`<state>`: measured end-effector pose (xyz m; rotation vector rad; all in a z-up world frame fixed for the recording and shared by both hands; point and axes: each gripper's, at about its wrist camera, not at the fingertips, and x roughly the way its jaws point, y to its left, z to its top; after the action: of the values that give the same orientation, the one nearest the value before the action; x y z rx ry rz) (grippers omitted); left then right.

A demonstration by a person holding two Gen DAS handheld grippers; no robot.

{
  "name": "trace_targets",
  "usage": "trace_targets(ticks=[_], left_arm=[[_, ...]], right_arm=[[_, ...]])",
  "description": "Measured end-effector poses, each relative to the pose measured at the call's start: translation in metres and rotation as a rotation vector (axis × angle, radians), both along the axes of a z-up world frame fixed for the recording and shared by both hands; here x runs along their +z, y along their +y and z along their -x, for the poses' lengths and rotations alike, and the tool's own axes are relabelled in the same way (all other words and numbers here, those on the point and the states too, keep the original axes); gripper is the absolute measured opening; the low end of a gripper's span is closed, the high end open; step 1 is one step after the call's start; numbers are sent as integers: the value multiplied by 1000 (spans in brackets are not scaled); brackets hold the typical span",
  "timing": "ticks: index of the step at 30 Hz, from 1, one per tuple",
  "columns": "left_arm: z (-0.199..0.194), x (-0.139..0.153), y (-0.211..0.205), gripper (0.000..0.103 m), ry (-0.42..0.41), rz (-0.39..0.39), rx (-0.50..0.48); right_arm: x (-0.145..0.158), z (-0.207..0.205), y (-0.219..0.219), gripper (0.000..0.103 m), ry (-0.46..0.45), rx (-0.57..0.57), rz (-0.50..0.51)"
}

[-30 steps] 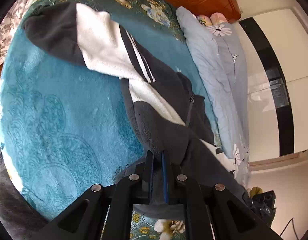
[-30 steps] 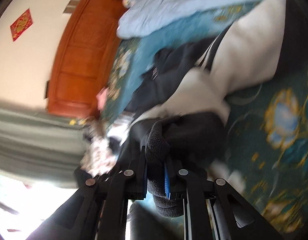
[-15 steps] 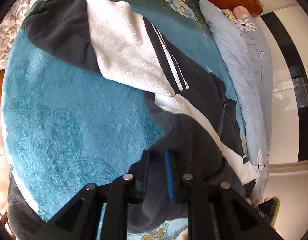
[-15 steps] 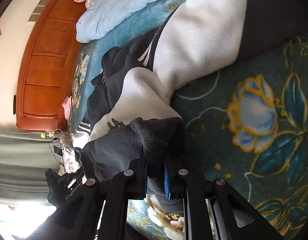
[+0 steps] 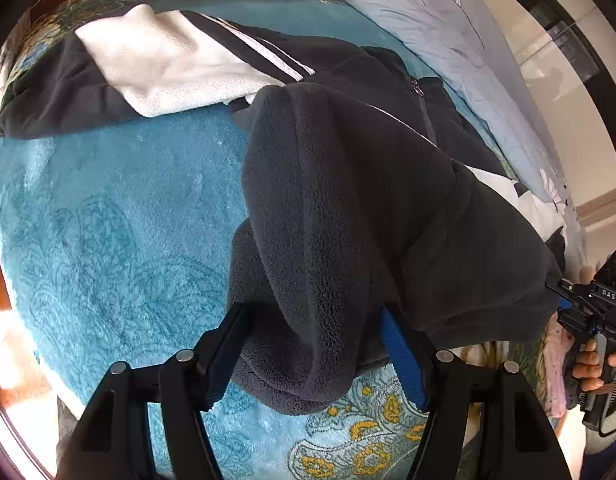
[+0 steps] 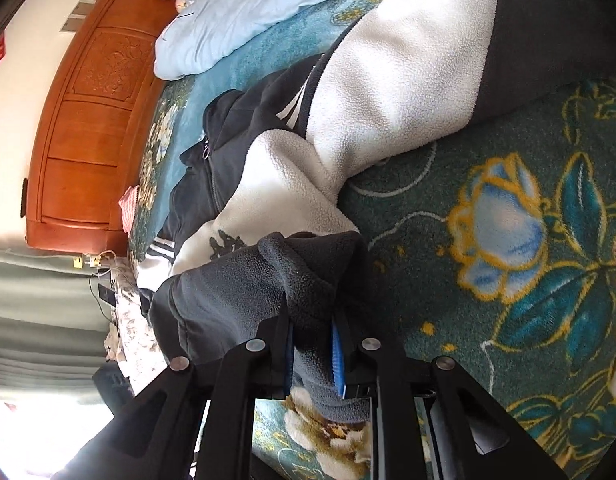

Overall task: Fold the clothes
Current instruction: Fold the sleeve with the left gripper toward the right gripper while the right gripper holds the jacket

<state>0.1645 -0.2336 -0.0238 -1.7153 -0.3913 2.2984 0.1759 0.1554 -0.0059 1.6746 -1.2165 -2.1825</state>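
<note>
A dark grey and white fleece jacket (image 5: 348, 168) lies on a teal floral blanket (image 5: 108, 220) on the bed. Its white sleeve (image 5: 164, 60) stretches to the far left. My left gripper (image 5: 314, 344) is open, its jaws wide apart around the jacket's dark folded hem, which rests between them. In the right wrist view the jacket (image 6: 276, 208) lies ahead, and my right gripper (image 6: 312, 344) is shut on a dark hem corner (image 6: 308, 280). The right gripper also shows at the far right of the left wrist view (image 5: 592, 312).
A light blue floral quilt (image 5: 448, 32) lies bunched along the far side of the bed, also in the right wrist view (image 6: 236, 20). A wooden headboard (image 6: 88, 120) stands at the bed's end. A pink cloth (image 6: 128, 206) lies near it. Grey curtains (image 6: 36, 300) hang at the left.
My left gripper has opened; it was shut on the hem. The jacket's lower part has been brought over and laid down on the blanket. The right gripper stays shut on its corner.
</note>
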Motion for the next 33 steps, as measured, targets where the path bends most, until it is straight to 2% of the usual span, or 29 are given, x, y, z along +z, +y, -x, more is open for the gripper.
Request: trace_targets(ticks=[2,3,4,5,7,10,14,15,16,18,21,24,25,27,30,31,33], left_arm=[[1,1,0,70,9,14,-20],[1,0,-2,65,3,14,-23],[2,-1,-4,49,-5,12,-24],[3,-2,-6,40,-13,11,-24],[2,-2,-9,20,-24,-22,-26],[0,7,-11,10,-34,-76,-6],[4,43,-33,9,-19,-244,76],[6,58,-40,9,-4,-283,90],[5,74,-48,9,4,-323,103],[3,105,-65,9,16,-404,128],[-15,114,-84,9,-16,-446,153],[-33,121,-104,9,-52,-481,177],[-39,106,-107,9,-91,-461,192],[-49,67,-110,9,-183,-405,226],[-66,16,-112,9,-296,-319,258],[-69,7,-109,9,-305,-303,260],[-72,3,-110,9,-294,-308,271]], right_arm=[[0,-6,-1,24,4,21,-9],[-1,-10,-2,30,2,32,-17],[-3,-13,-2,34,1,42,-24],[-5,-16,-3,41,-1,52,-28],[-10,-22,-5,42,-1,56,-13],[-16,-24,-8,42,18,48,-2],[-12,-17,-16,41,10,57,-27],[-7,-15,-18,25,12,65,-23],[0,-14,-18,17,19,71,-5],[24,-14,-17,12,66,74,64],[75,-25,-11,11,179,87,175],[116,-46,-4,11,240,110,197],[119,-53,-2,11,239,115,187],[105,-66,-2,11,178,127,112],[41,-78,-19,11,-46,166,-15],[20,-83,-22,11,-102,164,-34],[-3,-91,-25,11,-142,134,-42]])
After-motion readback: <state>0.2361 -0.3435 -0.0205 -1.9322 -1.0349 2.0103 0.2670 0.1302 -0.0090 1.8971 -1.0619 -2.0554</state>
